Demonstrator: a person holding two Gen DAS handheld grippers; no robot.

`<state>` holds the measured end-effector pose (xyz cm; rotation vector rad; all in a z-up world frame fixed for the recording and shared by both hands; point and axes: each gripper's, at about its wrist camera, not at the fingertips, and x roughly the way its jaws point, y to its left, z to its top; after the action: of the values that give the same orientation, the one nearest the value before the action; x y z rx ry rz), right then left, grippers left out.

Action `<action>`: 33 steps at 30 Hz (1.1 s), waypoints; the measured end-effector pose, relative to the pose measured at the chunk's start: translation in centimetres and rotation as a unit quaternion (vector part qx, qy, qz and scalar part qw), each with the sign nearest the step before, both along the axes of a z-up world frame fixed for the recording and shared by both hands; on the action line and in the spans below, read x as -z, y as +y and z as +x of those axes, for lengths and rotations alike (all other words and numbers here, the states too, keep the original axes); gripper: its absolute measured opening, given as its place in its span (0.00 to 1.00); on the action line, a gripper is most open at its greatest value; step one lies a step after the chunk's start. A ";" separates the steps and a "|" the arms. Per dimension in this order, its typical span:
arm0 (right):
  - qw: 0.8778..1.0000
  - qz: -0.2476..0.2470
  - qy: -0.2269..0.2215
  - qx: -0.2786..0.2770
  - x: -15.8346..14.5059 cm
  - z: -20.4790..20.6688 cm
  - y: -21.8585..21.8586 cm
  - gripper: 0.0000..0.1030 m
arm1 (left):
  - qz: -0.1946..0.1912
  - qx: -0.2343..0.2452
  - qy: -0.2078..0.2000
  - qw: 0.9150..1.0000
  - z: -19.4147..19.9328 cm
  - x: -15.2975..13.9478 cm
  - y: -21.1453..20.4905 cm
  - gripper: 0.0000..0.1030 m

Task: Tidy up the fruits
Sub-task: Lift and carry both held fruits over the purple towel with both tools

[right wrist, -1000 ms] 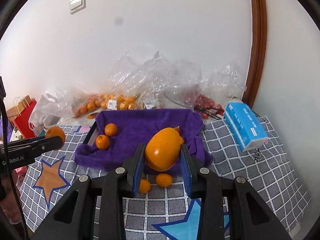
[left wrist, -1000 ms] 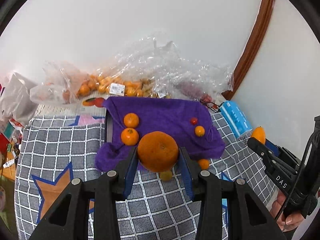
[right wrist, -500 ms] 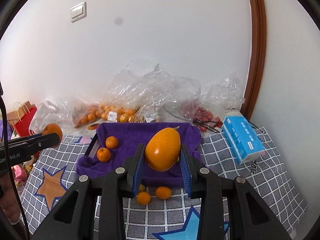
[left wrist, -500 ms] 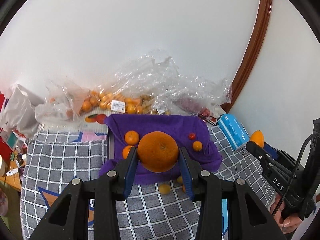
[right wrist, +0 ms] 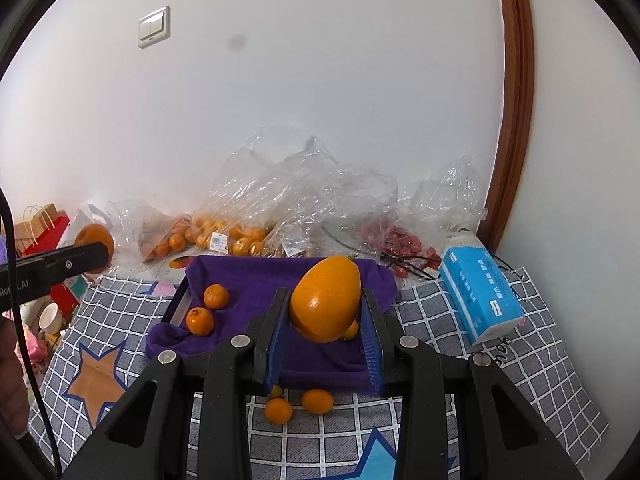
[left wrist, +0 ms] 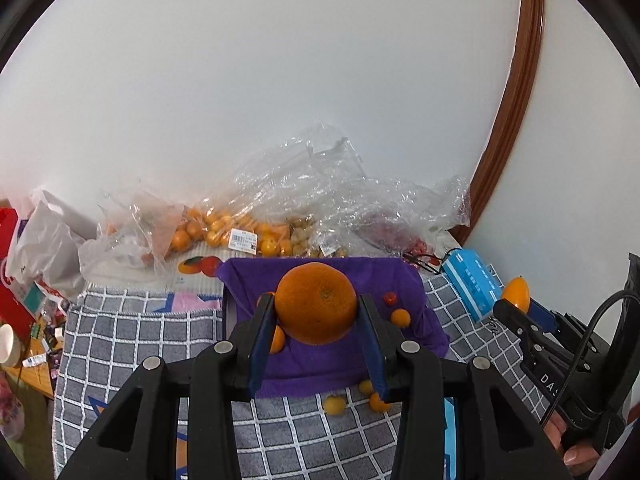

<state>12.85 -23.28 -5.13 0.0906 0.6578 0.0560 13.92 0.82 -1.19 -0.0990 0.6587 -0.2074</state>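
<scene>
"DAS" on right tongs (left wrist: 516, 310); "Ro…AI" on left tongs (right wrist: 90, 250).

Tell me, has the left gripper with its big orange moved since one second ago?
Yes. The left gripper, shut on the big orange, has risen: the purple cloth and the bags of fruit now sit lower in its view.

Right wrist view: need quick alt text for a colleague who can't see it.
The right gripper clamps an egg-shaped orange fruit above a purple cloth holding two small oranges. Three more lie on the checked mat below.
</scene>
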 end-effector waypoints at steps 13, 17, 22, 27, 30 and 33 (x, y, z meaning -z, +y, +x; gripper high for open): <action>1.000 -0.003 0.005 0.002 0.6 1.7 -0.1 0.33 | -0.009 0.000 -0.002 1.000 2.1 -0.2 0.3 0.37; 1.000 -0.003 0.008 0.002 0.9 2.4 -0.2 0.33 | -0.009 -0.001 0.002 1.000 3.0 0.1 0.3 0.37; 1.000 -0.004 0.014 0.003 1.4 3.4 0.0 0.33 | -0.011 -0.007 0.006 1.000 4.1 0.6 0.5 0.37; 1.000 -0.002 0.021 0.000 2.4 4.7 0.0 0.33 | -0.017 -0.022 0.019 0.999 5.4 1.7 1.5 0.37; 1.000 0.001 0.027 -0.003 3.1 5.4 0.1 0.33 | -0.020 -0.033 0.030 0.999 6.4 2.5 2.3 0.37; 0.999 0.004 0.037 -0.007 4.1 6.3 0.2 0.33 | -0.022 -0.043 0.039 0.998 7.2 3.1 3.0 0.37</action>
<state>19.15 -23.06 -9.21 0.0972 0.7331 0.0687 21.09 3.78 -4.33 -0.1776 0.7254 -0.1362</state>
